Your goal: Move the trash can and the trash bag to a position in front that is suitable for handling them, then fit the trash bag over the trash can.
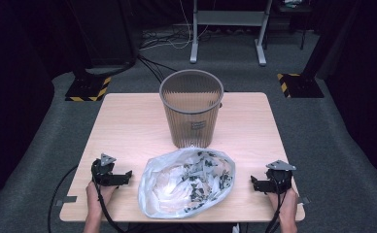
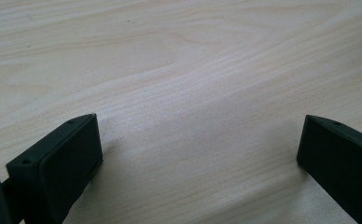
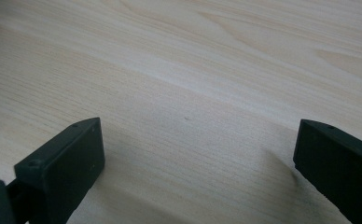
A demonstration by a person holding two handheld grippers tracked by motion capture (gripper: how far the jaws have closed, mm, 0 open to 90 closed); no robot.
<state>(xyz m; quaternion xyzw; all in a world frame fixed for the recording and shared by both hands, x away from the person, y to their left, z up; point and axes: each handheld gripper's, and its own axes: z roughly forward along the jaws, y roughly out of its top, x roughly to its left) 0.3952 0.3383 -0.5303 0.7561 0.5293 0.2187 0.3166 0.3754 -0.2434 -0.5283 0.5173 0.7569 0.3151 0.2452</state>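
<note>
A pale wooden table (image 1: 128, 121) carries a grey mesh bin (image 1: 191, 109) at its far middle, a crumpled plastic bag (image 1: 186, 182) lying just near it. The left gripper (image 1: 123, 177) and right gripper (image 1: 255, 183) are rested either side, jaws spread wide, empty. The bag's rim is probably best pinched from both sides.

High view: fixed above the near edge, facing forward and down, far enough to take in the whole light wooden table (image 1: 128, 121) plus grey floor beyond. Left gripper view: rides the left tool (image 2: 200, 154), very close and low over the tabletop, looking along its two black jaws. Right gripper view: same setup on the right tool (image 3: 198, 158). All three share the wood surface.
</note>
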